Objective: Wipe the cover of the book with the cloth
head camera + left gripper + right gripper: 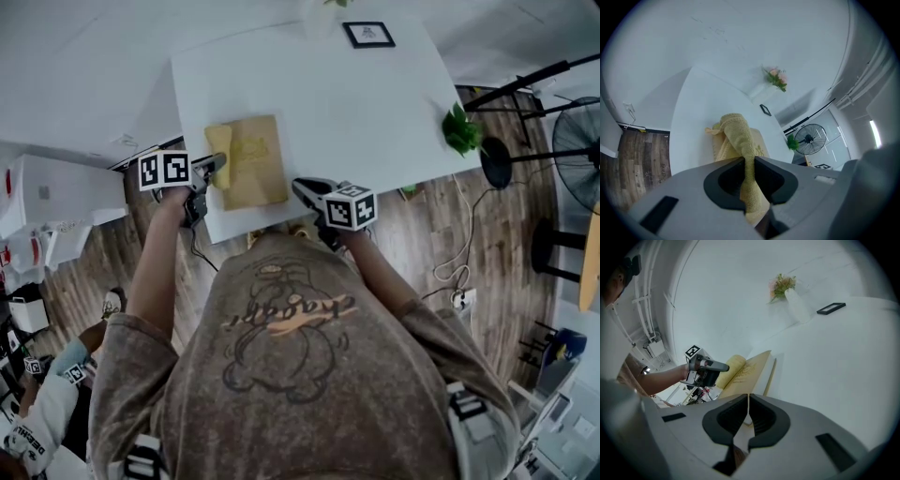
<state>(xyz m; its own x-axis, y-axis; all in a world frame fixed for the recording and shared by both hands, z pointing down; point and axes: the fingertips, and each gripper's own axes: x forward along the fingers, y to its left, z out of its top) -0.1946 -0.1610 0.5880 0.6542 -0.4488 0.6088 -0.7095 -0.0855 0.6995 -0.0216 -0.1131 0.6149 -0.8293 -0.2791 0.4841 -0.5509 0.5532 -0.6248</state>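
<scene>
1. Left gripper is pinching the yellow cloth, jaws clamping its bunched middle; the loose end is draping onto the book, which is lying by the table's near-left corner.
2. Right gripper is hovering near the book's near-right corner, jaws pressed together on nothing; book is sitting unpinned.
3. Risks: wiping drag may be sliding the book off the near edge; bunched cloth may be slipping free.

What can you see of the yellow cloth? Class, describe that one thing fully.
The cloth is pale yellow with a fuzzy, towel-like texture. It is bunched into a thick fold, not spread flat. The left gripper has its jaws shut on one part, and a short end pokes out behind them. The rest arches forward and rests along the left side of the tan book, which lies on the white table.
</scene>
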